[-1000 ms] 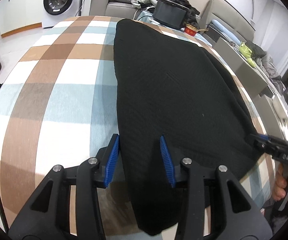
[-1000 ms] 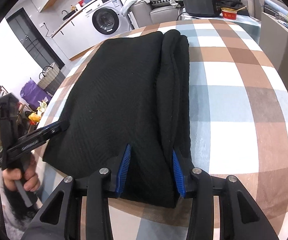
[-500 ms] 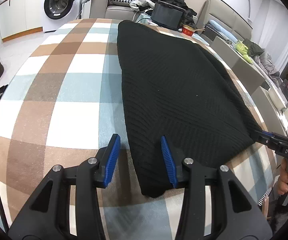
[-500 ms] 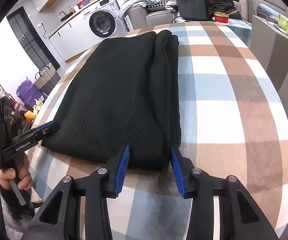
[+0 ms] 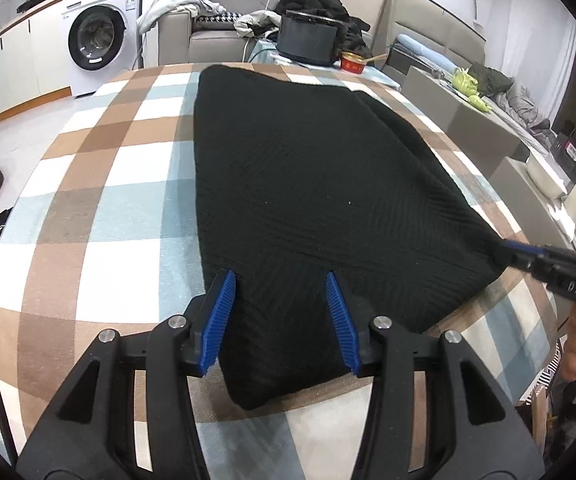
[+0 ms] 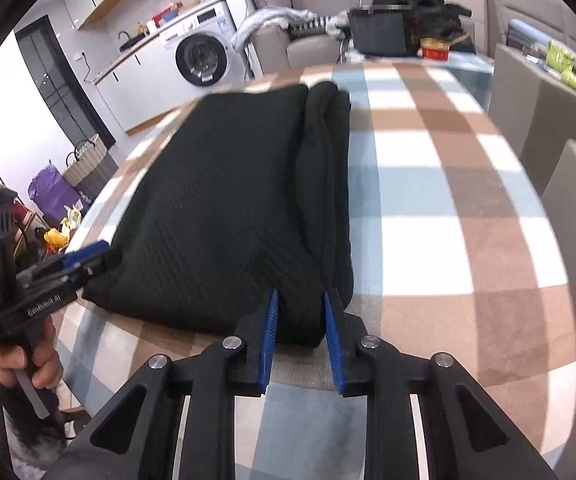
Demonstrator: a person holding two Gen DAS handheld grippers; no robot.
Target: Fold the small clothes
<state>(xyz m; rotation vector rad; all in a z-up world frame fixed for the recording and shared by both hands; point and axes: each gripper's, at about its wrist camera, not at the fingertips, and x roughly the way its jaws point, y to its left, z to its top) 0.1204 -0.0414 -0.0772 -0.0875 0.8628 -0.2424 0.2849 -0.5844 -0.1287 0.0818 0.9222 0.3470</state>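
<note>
A black knit garment (image 5: pixel 307 184) lies folded lengthwise on the plaid tablecloth (image 5: pixel 100 208); it also shows in the right wrist view (image 6: pixel 224 216). My left gripper (image 5: pixel 282 320) is open, its blue fingers straddling the near left corner of the garment. My right gripper (image 6: pixel 299 336) is partly closed around the near right corner, where the folded edge bunches into a thick roll (image 6: pixel 327 184); the pads sit close to the cloth on both sides. Each gripper shows in the other's view, the right one (image 5: pixel 551 268) and the left one (image 6: pixel 64 272), at the garment's near corners.
A black pot (image 5: pixel 307 38) and a red bowl (image 5: pixel 353 62) stand at the table's far end. A washing machine (image 5: pixel 96 46) and a sofa with clothes (image 5: pixel 216 24) are behind. Grey furniture (image 6: pixel 543 120) stands right of the table; baskets (image 6: pixel 88 160) on the floor left.
Both grippers pulled back toward the near edge of the garment and now sit at its near corners. The right gripper's jaws have narrowed around the rolled edge.
</note>
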